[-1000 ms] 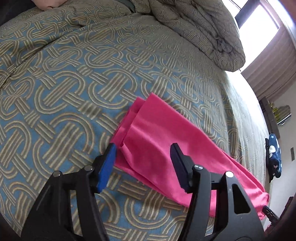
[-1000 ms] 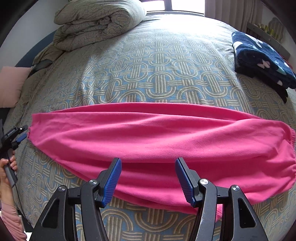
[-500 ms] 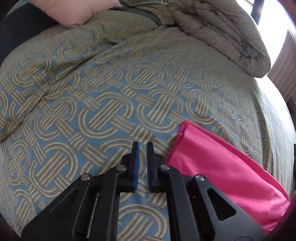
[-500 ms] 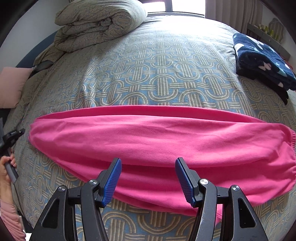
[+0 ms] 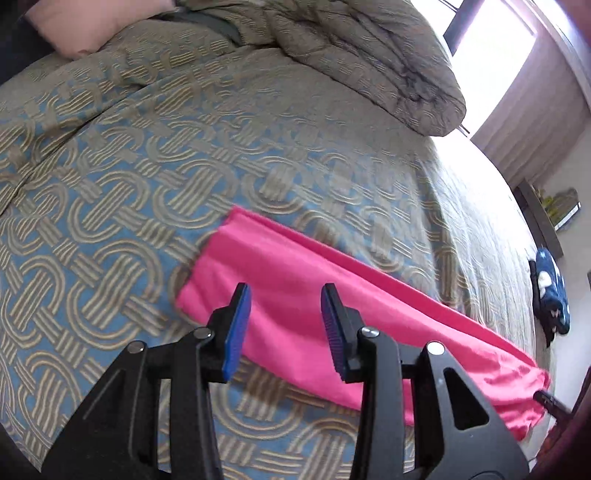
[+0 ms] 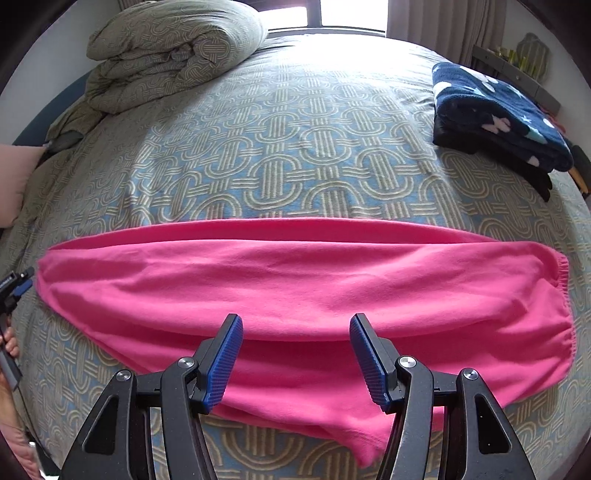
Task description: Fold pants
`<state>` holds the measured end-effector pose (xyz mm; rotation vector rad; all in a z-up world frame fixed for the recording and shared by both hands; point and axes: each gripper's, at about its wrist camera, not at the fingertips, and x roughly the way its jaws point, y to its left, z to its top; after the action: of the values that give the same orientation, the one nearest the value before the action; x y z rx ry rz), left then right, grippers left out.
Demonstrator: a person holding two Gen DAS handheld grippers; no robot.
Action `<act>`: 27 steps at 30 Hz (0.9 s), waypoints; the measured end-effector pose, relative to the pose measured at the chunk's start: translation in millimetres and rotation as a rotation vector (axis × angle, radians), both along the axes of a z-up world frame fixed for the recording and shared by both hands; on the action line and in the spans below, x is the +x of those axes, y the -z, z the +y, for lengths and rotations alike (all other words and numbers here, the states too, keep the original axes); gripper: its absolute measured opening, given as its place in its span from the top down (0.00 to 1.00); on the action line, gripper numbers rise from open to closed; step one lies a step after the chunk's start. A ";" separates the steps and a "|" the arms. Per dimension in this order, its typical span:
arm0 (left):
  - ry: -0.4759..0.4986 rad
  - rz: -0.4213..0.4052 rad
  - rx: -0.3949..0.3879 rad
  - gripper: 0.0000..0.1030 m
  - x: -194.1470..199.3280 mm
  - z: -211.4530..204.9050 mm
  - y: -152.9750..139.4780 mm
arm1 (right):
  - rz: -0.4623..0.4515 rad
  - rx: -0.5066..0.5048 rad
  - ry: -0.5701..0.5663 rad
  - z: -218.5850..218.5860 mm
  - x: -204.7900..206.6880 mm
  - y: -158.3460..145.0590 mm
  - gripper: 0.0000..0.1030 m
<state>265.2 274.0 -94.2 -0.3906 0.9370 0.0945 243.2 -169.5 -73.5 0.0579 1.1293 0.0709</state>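
Pink pants [image 6: 295, 291] lie folded lengthwise in a long flat band across the patterned bedspread [image 6: 288, 155], elastic waistband at the right. They also show in the left wrist view [image 5: 295, 295], leg end nearest. My left gripper [image 5: 284, 325] is open and empty, hovering just above the leg end. It also shows at the far left edge of the right wrist view [image 6: 14, 291]. My right gripper [image 6: 295, 354] is open and empty, above the near edge of the pants at their middle.
A rolled duvet [image 6: 173, 51] lies at the back left of the bed. A folded navy star-print blanket [image 6: 495, 114] sits at the back right. A pink pillow [image 5: 99, 26] lies at the head. A window and curtains [image 6: 443, 18] stand behind.
My left gripper shut beside the leg end half a second ago, and has now opened again and moved over the pants. My right gripper has stayed open and nearly still.
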 end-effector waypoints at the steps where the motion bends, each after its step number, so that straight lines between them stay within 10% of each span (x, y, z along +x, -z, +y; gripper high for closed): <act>1: 0.047 -0.006 0.025 0.61 5.0 -15.0 -3.9 | 0.004 -0.008 0.004 -5.0 2.8 0.8 0.40; 6: 0.247 -0.002 0.181 0.61 28.8 -80.4 -9.1 | 0.005 -0.047 -0.045 -24.8 20.5 3.8 0.40; 22: 0.740 0.105 0.346 0.46 58.7 -193.6 17.4 | 0.076 -0.047 -0.376 -7.7 84.3 49.5 0.40; 23: 0.760 0.129 0.350 0.63 58.9 -197.7 22.3 | 0.064 -0.051 -0.373 -6.9 85.0 49.6 0.51; 24: 0.785 0.151 0.332 1.00 59.7 -201.9 26.9 | 0.052 -0.048 -0.368 -6.3 84.9 48.3 0.84; 27: 0.784 0.114 0.363 1.00 56.6 -209.3 21.3 | 0.010 -0.015 -0.341 -6.7 83.2 37.4 0.97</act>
<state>321.8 64.7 -115.5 0.3342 1.1039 -0.4296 326.4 -176.3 -110.9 -0.1491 1.1407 0.3661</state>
